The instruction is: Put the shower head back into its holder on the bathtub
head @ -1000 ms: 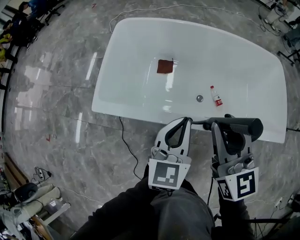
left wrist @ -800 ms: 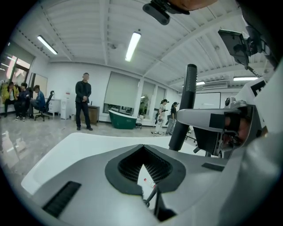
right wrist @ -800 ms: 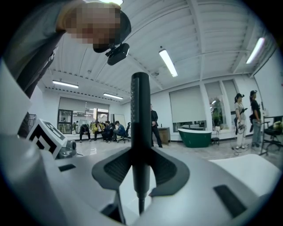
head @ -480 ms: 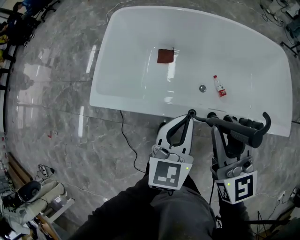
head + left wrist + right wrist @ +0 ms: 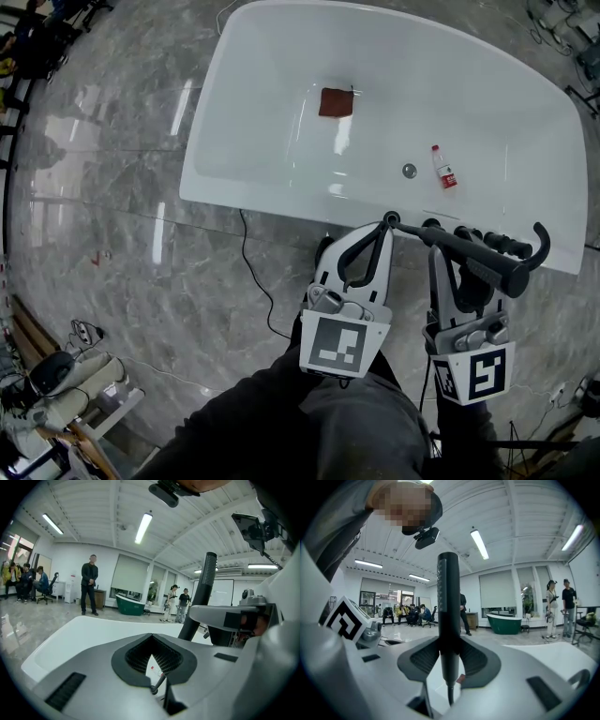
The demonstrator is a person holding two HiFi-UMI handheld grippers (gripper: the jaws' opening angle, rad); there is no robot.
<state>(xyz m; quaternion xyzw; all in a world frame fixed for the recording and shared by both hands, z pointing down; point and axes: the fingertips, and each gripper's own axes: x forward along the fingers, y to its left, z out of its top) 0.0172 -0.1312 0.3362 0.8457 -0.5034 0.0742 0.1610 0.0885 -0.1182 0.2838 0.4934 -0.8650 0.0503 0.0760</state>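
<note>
The black shower head slants over the near rim of the white bathtub. My right gripper is shut on its handle. In the right gripper view the shower head stands upright between the pads of that gripper. My left gripper is shut at the shower head's thin round end. In the left gripper view that thin end shows at the gripper's closed tips, and the handle rises at the right. Black fittings and a curved black spout stand on the rim; the holder itself is hidden among them.
A red-brown cloth, a small bottle and the drain lie in the tub. A black cable runs over the grey marble floor. Equipment sits at the lower left. People stand and sit farther off.
The shower head's thick end has swung from lying along the rim to slanting down to the right. Both grippers kept their hold and shifted slightly toward the rim.
</note>
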